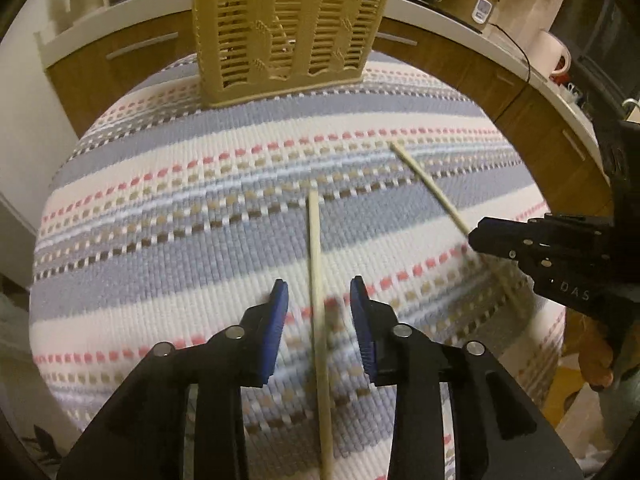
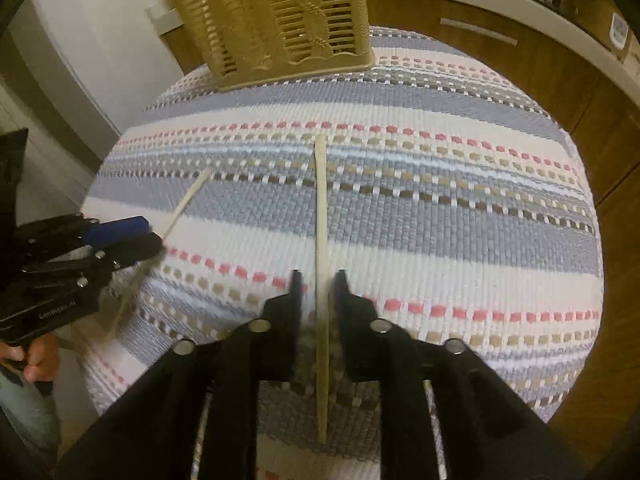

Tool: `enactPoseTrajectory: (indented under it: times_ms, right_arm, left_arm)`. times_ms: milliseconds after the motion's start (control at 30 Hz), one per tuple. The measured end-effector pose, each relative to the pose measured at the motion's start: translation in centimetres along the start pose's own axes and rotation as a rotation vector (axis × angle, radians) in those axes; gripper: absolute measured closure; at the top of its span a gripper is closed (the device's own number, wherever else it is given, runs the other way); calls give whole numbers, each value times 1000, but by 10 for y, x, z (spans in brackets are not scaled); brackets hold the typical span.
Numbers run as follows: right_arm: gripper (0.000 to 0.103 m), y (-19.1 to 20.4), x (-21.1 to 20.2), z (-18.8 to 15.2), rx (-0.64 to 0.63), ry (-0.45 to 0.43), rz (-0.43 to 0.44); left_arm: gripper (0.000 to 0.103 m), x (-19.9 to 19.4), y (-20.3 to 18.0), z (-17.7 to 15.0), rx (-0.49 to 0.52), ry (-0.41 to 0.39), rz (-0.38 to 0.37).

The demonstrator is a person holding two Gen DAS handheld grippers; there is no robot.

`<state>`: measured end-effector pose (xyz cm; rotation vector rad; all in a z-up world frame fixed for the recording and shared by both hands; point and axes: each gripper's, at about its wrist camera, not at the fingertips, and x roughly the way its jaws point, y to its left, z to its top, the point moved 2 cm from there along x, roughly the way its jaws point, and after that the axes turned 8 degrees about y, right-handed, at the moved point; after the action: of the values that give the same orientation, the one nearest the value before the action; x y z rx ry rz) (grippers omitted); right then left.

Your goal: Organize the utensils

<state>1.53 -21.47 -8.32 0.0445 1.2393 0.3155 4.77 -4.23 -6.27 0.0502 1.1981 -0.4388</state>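
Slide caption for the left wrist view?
Left gripper open astride one chopstick on striped cloth, basket beyond.

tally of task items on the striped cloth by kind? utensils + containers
Chopsticks: 2, one between the left gripper's open jaws, one between the right gripper's open jaws
Slatted tan basket: 1
Total: 3

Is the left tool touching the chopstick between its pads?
Apart. The left wrist view shows the left tool open, striped cloth visible on both sides of the chopstick between the blue pads.
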Motion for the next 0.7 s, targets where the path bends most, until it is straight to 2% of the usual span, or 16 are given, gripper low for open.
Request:
enactPoseTrajectory:
  times_ms: [100,233,333,467,600,700]
  right_arm:
    - [61,-3,-1,16,-4,25,10]
    - [62,-6,7,34,0,82,6]
    - [70,-6,16,46,6,141,25]
    - [73,6,21,58,-38,200,-53]
    - [90,23,27,62,-98,250,-118]
    - [98,30,28,64,-123,258,-155]
  left_arm:
    - [72,2,4,12,10,29,-36]
    - [74,9,5,23,32,93,-45]
    - [78,16,1,29,57,125,-22]
    - [78,22,-8,37,116,170,22]
    - [79,30,-21,44,187,212,85]
    - [89,35,-29,47,226,218,150]
